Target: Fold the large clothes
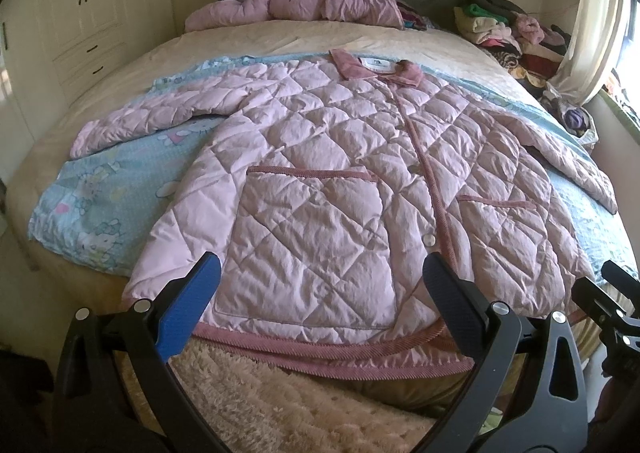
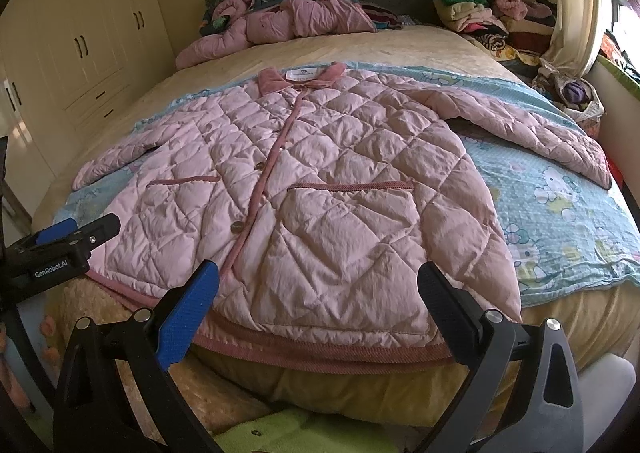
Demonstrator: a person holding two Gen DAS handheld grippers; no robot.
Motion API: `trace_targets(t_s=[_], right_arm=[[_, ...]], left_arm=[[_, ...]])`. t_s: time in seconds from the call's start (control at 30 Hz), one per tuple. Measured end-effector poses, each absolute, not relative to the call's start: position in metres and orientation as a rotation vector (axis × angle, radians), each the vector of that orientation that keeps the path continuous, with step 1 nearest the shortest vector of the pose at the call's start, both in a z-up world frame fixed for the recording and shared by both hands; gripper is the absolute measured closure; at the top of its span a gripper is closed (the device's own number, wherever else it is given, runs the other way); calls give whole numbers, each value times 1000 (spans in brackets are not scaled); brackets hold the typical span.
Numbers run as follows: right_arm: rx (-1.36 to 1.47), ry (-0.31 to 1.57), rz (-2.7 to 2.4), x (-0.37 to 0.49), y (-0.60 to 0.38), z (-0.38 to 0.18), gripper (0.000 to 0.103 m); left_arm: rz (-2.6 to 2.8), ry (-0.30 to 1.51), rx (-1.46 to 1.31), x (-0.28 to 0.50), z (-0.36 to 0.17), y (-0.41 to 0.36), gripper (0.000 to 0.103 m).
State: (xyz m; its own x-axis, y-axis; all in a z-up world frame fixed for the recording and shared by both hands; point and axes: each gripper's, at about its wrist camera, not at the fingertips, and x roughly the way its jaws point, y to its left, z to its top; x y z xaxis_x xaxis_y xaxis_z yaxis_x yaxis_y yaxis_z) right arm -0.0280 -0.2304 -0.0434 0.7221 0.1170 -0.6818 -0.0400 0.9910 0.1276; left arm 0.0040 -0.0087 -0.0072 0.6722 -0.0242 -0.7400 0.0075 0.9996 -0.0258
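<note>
A pink quilted jacket [image 1: 320,157] lies flat and buttoned on the bed, collar far, both sleeves spread out; it also shows in the right wrist view [image 2: 320,181]. Its corded hem [image 1: 340,349] hangs at the near bed edge. My left gripper [image 1: 320,277] is open, hovering over the hem at the left pocket, holding nothing. My right gripper [image 2: 318,281] is open over the hem by the right pocket, holding nothing. The left gripper also shows at the left edge of the right wrist view [image 2: 76,233].
A blue cartoon-print sheet [image 2: 560,213] lies under the jacket. A crumpled pink coat [image 1: 296,1] lies at the headboard. Piled clothes [image 1: 508,29] sit at the far right by a curtain [image 1: 592,21]. White wardrobes [image 1: 80,13] stand at the left. A fluffy blanket [image 1: 280,393] hangs below the hem.
</note>
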Motion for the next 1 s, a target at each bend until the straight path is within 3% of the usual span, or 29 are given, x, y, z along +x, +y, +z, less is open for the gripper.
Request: trace_targets(t_s=[1.0], right_arm=[[198,795,180,63,-228,-15,4]], left_arm=[[4,862,-25,81,27,-4,8]])
